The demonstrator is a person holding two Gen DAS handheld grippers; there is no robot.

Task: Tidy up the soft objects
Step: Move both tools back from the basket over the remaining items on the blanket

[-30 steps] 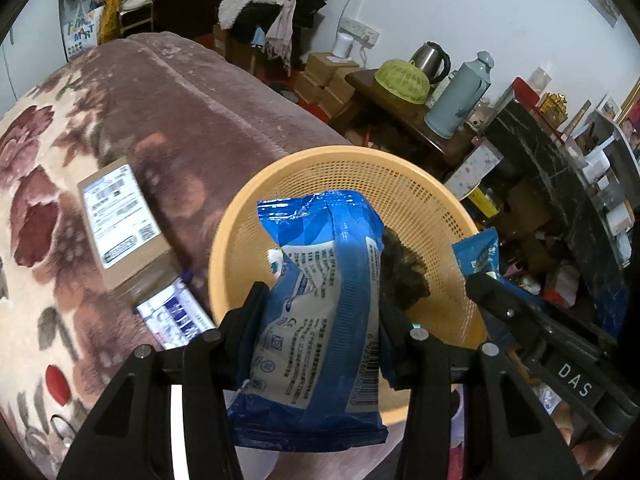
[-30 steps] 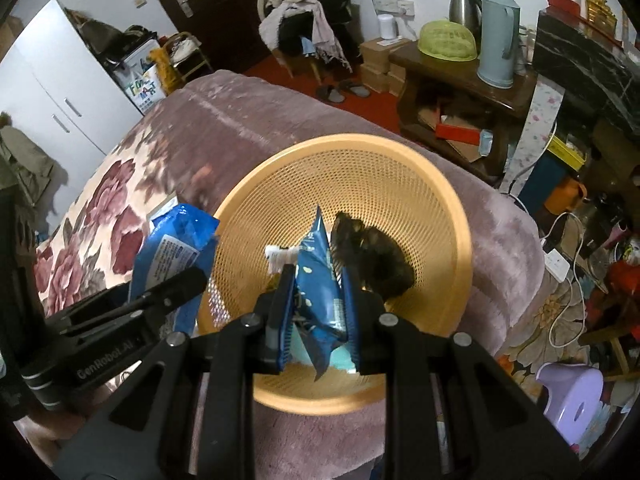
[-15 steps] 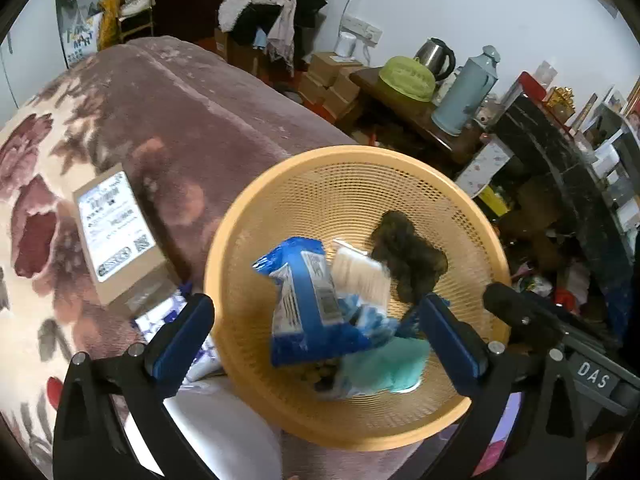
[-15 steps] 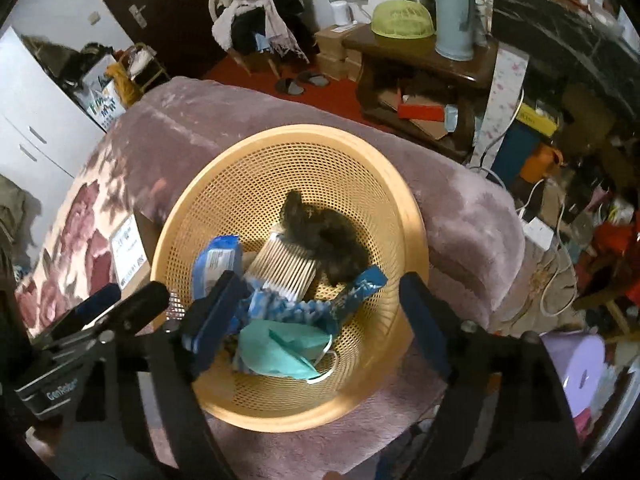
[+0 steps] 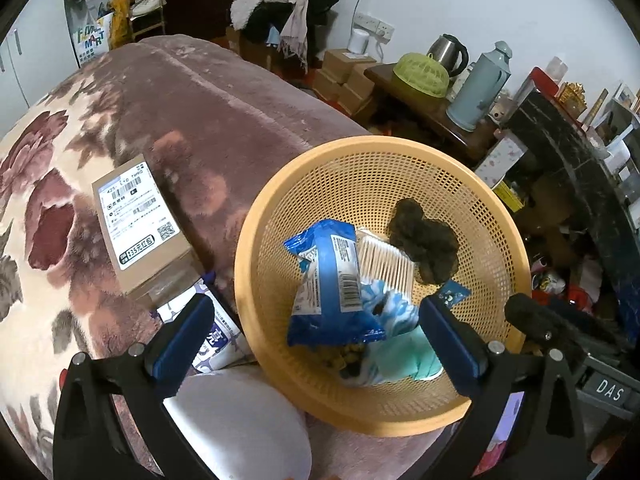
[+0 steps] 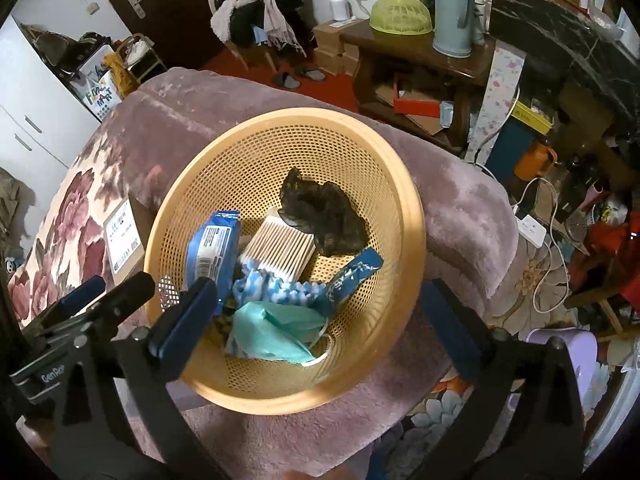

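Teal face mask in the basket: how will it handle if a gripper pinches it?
The teal face mask lies crumpled near the rim of the orange basket, so it is probably floppy and will drape. It looks thin, likely very light. Its white ear loop hangs loose and might snag the blue knitted cloth touching it.

We read "DAS" on a black plate [image 5: 609, 389], lower right of the left wrist view, on the other gripper's body. "GenRo…", cut off, shows on the black gripper body [image 6: 51, 377] at lower left of the right wrist view. "F MART" on a bag [image 5: 91, 38], upper left. The cardboard box [image 5: 138, 220], left-centre, has a label w/ barcodes, a QR code & "335"; rest too small to read.
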